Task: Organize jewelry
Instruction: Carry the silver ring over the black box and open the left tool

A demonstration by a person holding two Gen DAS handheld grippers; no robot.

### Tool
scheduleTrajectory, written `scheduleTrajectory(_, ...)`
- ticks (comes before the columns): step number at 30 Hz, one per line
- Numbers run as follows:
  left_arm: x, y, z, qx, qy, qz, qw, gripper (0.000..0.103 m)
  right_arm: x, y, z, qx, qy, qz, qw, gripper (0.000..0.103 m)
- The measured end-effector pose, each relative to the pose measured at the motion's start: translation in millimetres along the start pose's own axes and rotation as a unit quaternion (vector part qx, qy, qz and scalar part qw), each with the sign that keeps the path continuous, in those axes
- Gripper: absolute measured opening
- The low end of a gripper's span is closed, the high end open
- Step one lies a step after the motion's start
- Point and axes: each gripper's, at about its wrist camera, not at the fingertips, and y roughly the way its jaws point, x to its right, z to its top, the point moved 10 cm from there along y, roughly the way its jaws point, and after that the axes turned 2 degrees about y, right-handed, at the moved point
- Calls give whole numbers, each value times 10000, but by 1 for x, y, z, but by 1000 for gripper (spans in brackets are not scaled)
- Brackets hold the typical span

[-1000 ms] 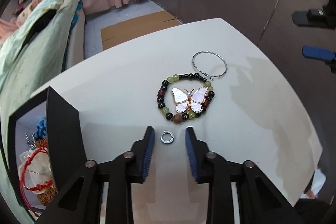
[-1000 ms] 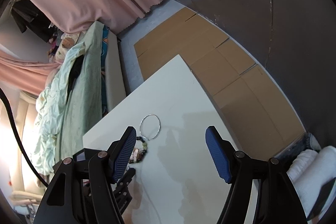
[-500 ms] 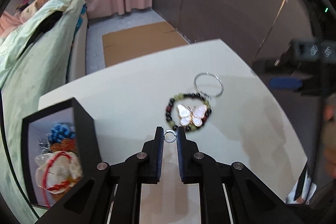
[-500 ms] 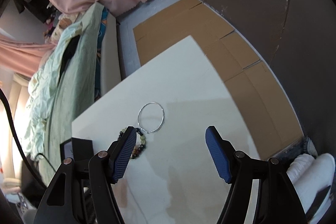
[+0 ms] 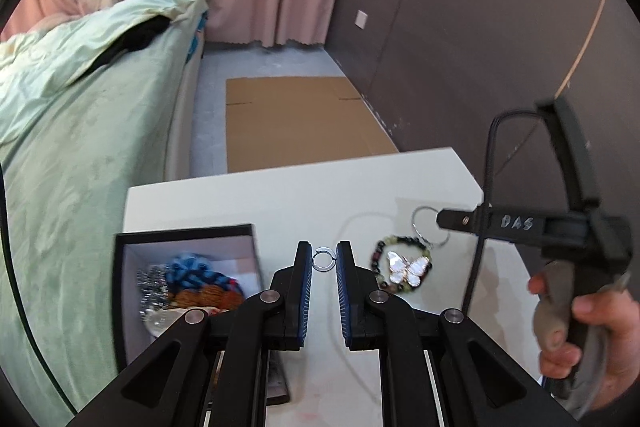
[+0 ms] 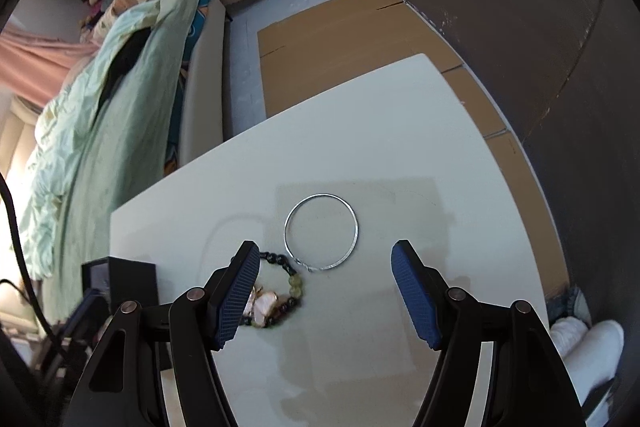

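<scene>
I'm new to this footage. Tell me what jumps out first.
A small silver ring is pinched at the tips of the left gripper, lifted beside the open black box of jewelry. On the white table, a butterfly bracelet and a wire bangle lie below the open right gripper.

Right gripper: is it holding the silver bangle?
No. The right gripper is wide open above the table; the silver bangle lies flat beyond it.

The small ring (image 5: 323, 260) is showing polished silver metal. The bangle (image 6: 321, 231) beside it on the table (image 6: 400, 155) is gleaming as thin bright metal. The table is presenting a smooth, matt white surface. The bracelet (image 5: 402, 263) beads are looking glossy, and its butterfly pearly.
</scene>
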Motion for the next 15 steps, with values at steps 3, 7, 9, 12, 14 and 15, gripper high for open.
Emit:
scheduleTrajectory(3,-7,-7,5,88,-100,11,9999,13,-5,6,1,4,-107,-109,9999,69)
scheduleTrajectory(7,-17,-14,9,179,-223,11,9996,13,-8,14,2,19,-231,-397,9989,69)
scheduleTrajectory(9,-23,-18,11,212,-294,4,9993,13,-8,19,2,11,-332,-576,9978,69)
scheduleTrajectory(12,-32,-24,13,264,-418,-7,9988,13,-9,21,0,45,-568,-880,9945,69)
scheduleTrajectory(14,-41,-28,15,295,-480,2,9984,13,-11,22,-1,43,-749,-1078,9913,69)
scheduleTrajectory(15,-46,-29,16,296,-520,3,9982,13,-12,22,-3,27,-897,-1221,9885,69)
